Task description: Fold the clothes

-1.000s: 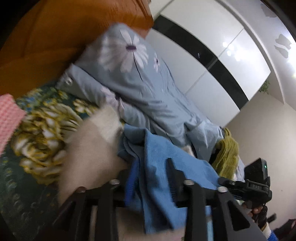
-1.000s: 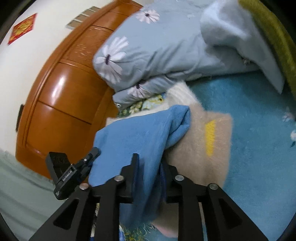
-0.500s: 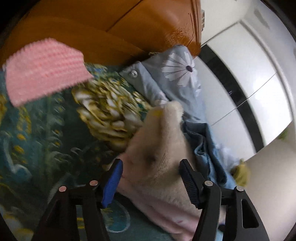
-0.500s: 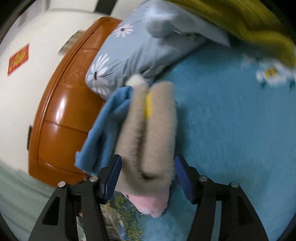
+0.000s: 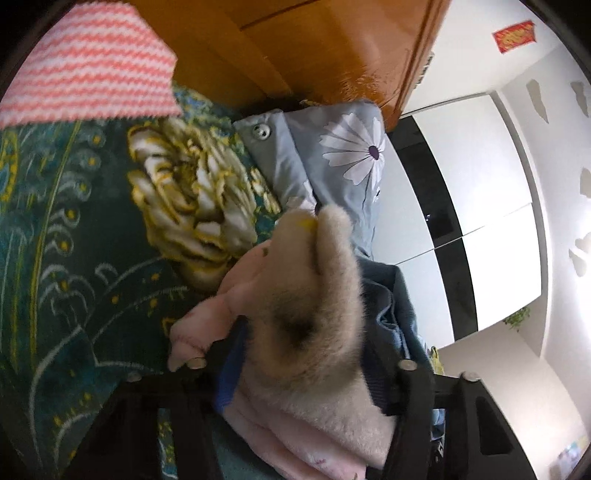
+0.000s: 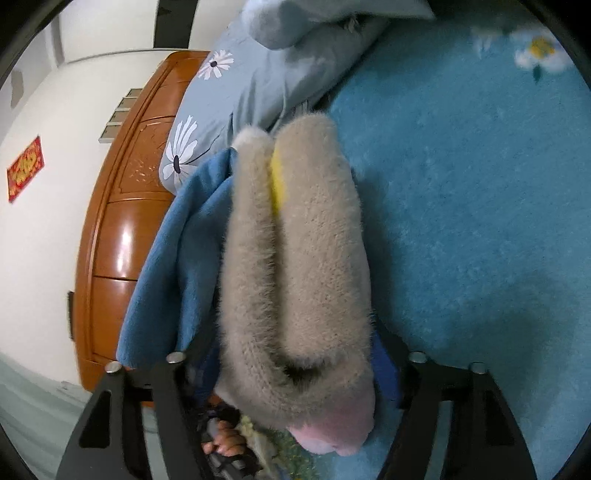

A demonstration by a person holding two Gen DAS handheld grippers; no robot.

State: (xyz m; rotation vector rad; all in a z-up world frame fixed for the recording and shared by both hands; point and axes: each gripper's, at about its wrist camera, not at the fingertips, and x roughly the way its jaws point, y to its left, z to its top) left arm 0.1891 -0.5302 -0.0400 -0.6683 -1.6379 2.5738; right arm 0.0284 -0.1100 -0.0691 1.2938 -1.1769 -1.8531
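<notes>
Left wrist view: no writing can be read; the red paper (image 5: 515,31) on the wall carries gold marks too small to make out. The left gripper (image 5: 303,363) has its fingers spread wide on either side of a stack of folded clothes, with the fuzzy beige sweater (image 5: 314,306) between them. A pink garment (image 5: 218,314) lies on one side of the sweater and a blue garment (image 5: 397,306) on the other. Whether the fingers press the stack cannot be told. The stack rests on a dark green flowered blanket (image 5: 74,240), beside a pale blue daisy-print pillow (image 5: 343,155). A pink-and-white zigzag cloth (image 5: 85,66) lies farther off, by the wooden headboard (image 5: 314,44).

Right wrist view: the same red paper (image 6: 25,168) is again unreadable. The right gripper (image 6: 295,363) is wide too, straddling the beige sweater (image 6: 295,258), whose fold shows a yellow strip (image 6: 277,181). The blue garment (image 6: 177,251) lies against one finger; the stack rests on a bright blue blanket (image 6: 480,203). A hand (image 6: 225,441) shows below.
</notes>
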